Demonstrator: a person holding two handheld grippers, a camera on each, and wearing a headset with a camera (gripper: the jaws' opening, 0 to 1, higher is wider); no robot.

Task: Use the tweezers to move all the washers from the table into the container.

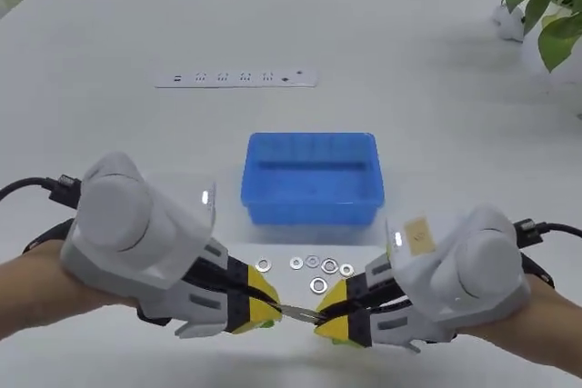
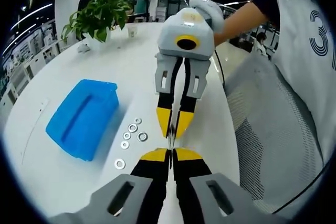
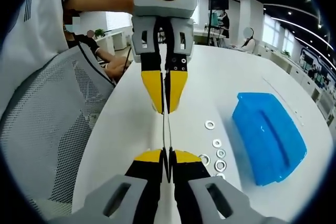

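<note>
Head view — tweezers (image 1: 296, 313) mostly hidden

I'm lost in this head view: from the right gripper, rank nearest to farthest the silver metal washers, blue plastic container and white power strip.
1. Silver metal washers, just ahead of the right gripper.
2. Blue plastic container, behind the washers, mid-table.
3. White power strip, far back, leftward.

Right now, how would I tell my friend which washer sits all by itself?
Find the blue container in the middle of the white table. On its near side lies a small bunch of washers. The lone washer is at the left end, a clear gap away, while the rest huddle close together.
</note>
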